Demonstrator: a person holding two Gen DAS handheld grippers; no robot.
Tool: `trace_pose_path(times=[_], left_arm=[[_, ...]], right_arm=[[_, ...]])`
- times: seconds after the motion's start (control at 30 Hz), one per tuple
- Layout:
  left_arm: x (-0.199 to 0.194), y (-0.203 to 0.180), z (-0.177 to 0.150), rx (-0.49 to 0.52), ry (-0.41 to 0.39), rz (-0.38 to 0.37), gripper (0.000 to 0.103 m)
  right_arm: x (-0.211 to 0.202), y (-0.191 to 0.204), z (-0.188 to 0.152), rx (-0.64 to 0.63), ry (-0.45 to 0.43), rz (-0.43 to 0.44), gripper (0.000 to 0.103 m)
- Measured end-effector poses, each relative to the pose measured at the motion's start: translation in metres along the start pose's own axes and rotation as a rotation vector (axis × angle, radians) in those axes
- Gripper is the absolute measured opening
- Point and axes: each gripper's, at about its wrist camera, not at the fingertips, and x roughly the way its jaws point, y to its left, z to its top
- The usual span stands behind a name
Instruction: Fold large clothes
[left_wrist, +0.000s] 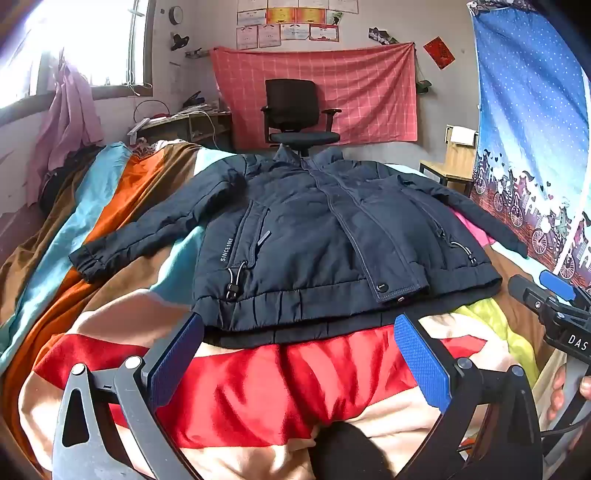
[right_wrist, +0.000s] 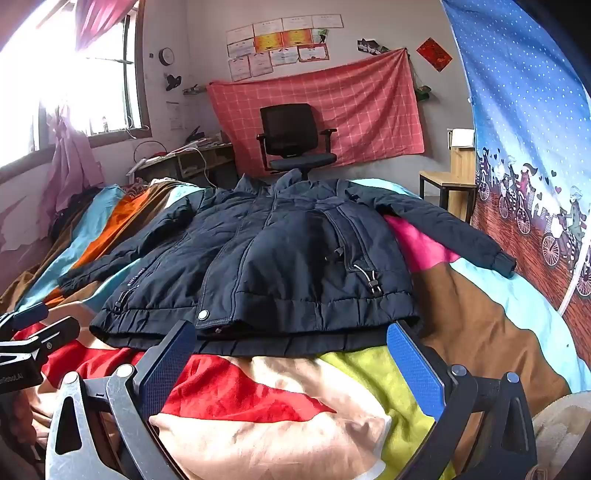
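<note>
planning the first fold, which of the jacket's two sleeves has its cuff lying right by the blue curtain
The sleeve on the picture's right: its cuff ends beside the blue curtain. The other sleeve stretches toward the window side.

A big dark blue jacket (left_wrist: 325, 240) lies flat on its back, front side up; it is zipped shut; both sleeves stretch out to the sides; the collar points away, the bottom hem is nearest; small white letters and cords with toggles sit near the pockets.
</note>
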Motion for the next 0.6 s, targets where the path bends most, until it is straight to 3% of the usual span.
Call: trace_pose_path(times=[0.6], left_arm=[[0.0005, -0.0003, 0.0001, 0.004, 0.005, 0.002, 0.101]], right_arm=[[0.0003, -0.003, 0.0002, 0.01, -0.001, -0.003, 0.103]])
